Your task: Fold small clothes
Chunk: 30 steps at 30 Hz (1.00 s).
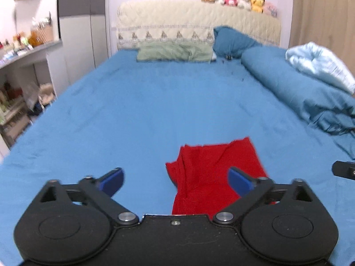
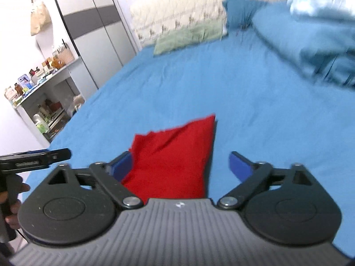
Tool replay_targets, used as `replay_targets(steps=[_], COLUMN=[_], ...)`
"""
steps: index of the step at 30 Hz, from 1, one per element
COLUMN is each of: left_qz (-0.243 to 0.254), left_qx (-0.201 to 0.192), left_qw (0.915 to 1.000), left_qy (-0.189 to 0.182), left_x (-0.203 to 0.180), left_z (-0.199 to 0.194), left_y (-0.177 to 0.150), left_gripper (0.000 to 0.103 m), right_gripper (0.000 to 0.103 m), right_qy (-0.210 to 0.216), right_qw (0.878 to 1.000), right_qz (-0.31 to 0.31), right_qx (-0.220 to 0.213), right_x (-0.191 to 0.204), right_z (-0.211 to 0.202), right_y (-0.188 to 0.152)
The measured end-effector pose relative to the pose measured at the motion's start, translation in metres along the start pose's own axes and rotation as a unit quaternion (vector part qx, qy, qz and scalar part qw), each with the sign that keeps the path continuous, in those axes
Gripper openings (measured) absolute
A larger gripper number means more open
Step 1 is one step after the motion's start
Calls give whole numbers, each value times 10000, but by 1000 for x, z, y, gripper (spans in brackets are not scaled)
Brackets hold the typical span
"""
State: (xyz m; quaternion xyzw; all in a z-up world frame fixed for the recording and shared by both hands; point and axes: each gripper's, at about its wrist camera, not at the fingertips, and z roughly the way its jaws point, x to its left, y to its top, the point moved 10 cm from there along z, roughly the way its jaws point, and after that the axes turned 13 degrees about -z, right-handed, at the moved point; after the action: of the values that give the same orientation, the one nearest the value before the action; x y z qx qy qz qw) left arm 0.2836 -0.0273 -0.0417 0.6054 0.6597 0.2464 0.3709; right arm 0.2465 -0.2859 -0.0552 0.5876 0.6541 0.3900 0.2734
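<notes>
A small red garment (image 1: 213,173) lies folded on the blue bed sheet (image 1: 144,110), near the front edge. It also shows in the right wrist view (image 2: 175,157). My left gripper (image 1: 175,179) is open and empty, above the cloth's left side, with its right finger over the cloth. My right gripper (image 2: 180,166) is open and empty, with the cloth between and below its fingers. The left gripper's side shows at the left edge of the right wrist view (image 2: 35,157). The cloth's near edge is hidden behind both gripper bodies.
A rolled blue duvet (image 1: 295,88) and a pale blue blanket (image 1: 319,64) lie along the bed's right side. A green pillow (image 1: 175,52) and a blue pillow (image 1: 233,41) sit at the headboard. Cluttered shelves (image 1: 15,102) stand left of the bed.
</notes>
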Motion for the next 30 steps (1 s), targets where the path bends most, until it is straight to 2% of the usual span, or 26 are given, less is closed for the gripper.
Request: replay_targets(steps=[5, 10, 12, 18, 23, 30], left_qz=[206, 390, 329, 344, 425, 426], left_qx=[-257, -430, -392, -311, -119, -55], left_qw=[9994, 9972, 9972, 9974, 9973, 9970], left_qy=[84, 465, 545, 551, 593, 645], left_x=[-6, 5, 12, 20, 21, 23], left_z=[-75, -118, -130, -155, -156, -154], left_y=[1, -27, -40, -80, -108, -121], left_gripper=[103, 103, 103, 103, 103, 103], right_gripper=[103, 103, 103, 103, 103, 103], right_qy=[-525, -704, -943, -1215, -1316, -1270], right_qw=[9976, 9960, 9932, 9884, 9858, 9863], right_qz=[-443, -536, -680, -863, -847, -653], right_qx=[-88, -83, -52, 286, 610, 828], right_x=[37, 68, 77, 93, 96, 97], right_z=[-73, -124, -137, -153, -154, -150], right_y=[18, 6, -5, -49, -85, -111])
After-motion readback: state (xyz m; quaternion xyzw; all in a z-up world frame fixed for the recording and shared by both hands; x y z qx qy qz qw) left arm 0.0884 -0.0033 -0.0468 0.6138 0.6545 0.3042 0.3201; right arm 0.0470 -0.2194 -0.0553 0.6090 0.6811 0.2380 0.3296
